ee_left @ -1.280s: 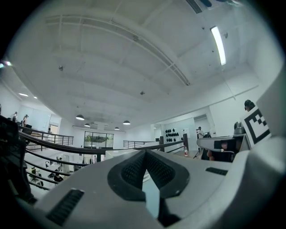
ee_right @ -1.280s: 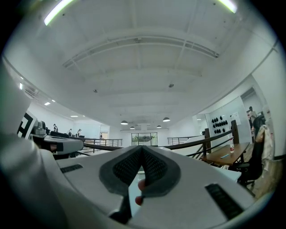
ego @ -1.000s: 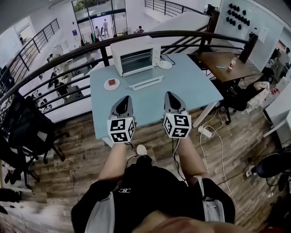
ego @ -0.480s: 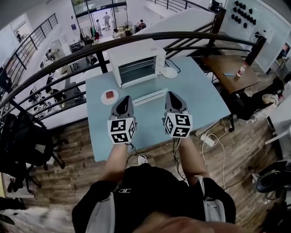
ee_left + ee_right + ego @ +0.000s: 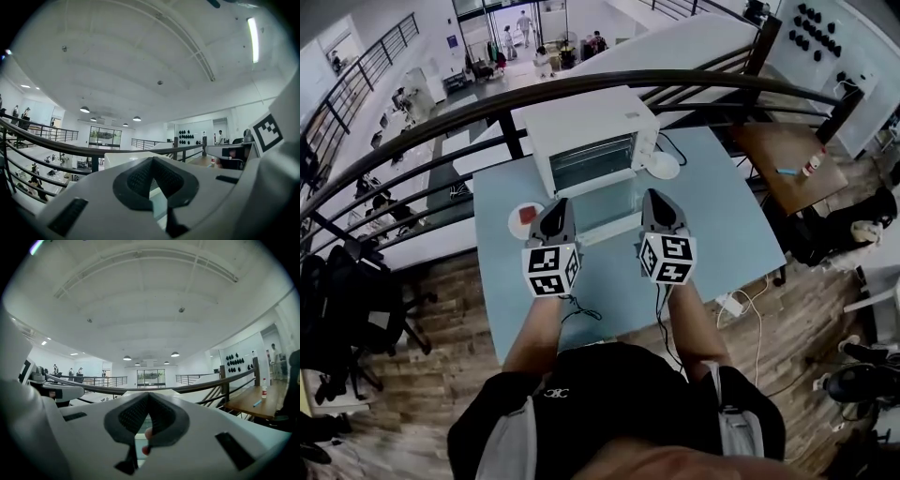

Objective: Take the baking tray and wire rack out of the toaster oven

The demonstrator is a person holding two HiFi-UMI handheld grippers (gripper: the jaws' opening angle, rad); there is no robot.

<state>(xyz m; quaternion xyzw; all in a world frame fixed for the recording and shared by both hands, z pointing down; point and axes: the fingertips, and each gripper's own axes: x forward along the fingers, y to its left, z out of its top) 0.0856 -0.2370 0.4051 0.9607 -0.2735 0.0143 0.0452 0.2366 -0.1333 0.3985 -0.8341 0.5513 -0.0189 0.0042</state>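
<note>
Head view: toaster oven [image 5: 591,131] w/ door down, gripper views: left gripper [image 5: 151,161], right gripper [image 5: 148,397] jaws clenched

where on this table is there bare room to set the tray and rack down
Widest bare patch: the table's right side, bordered by the toaster oven's open door, the white disc and the right edge. The near strip in front of the door is bare too. Tightest: left of the door, by the small plate.
</note>
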